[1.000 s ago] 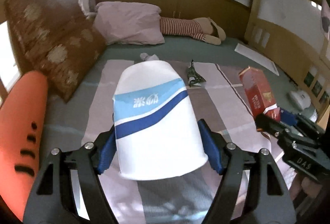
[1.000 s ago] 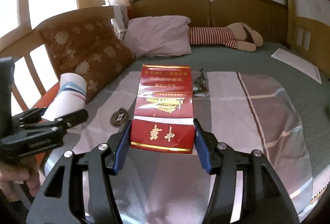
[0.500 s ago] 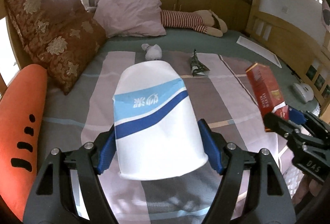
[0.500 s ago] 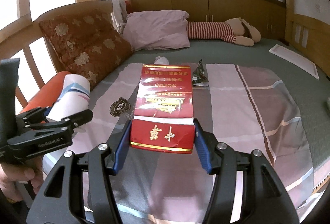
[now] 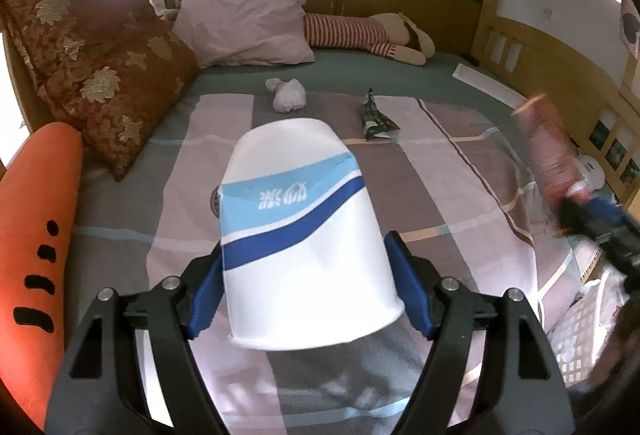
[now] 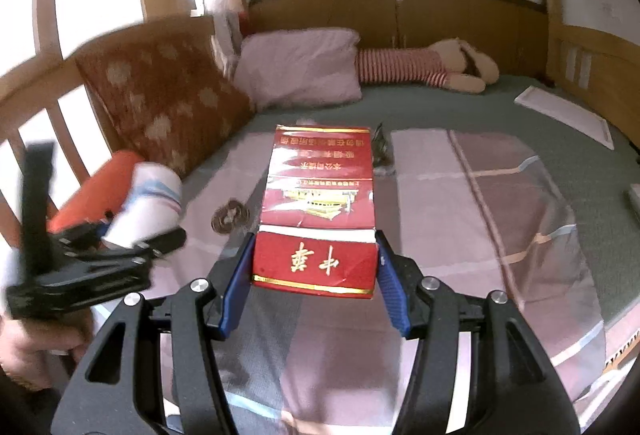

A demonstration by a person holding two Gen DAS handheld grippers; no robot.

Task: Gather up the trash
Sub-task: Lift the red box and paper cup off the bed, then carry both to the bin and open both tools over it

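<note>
Two grippers each pinch trash: the left gripper (image 5: 306, 291) clamps a white paper cup with blue bands (image 5: 300, 231) at frame centre, and the right gripper (image 6: 314, 271) clamps a red cardboard carton with gold lettering (image 6: 318, 211). Upper centre, on the striped blanket (image 5: 440, 195), lie a crumpled white tissue (image 5: 286, 97) and a dark crumpled wrapper (image 5: 374, 117).

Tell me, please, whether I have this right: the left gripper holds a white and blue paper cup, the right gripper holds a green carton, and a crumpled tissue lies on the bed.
Not quite: the carton in the right gripper is red with gold print, not green, as the right wrist view shows. The left gripper does hold the white and blue paper cup, and the crumpled tissue lies on the bed.
</note>
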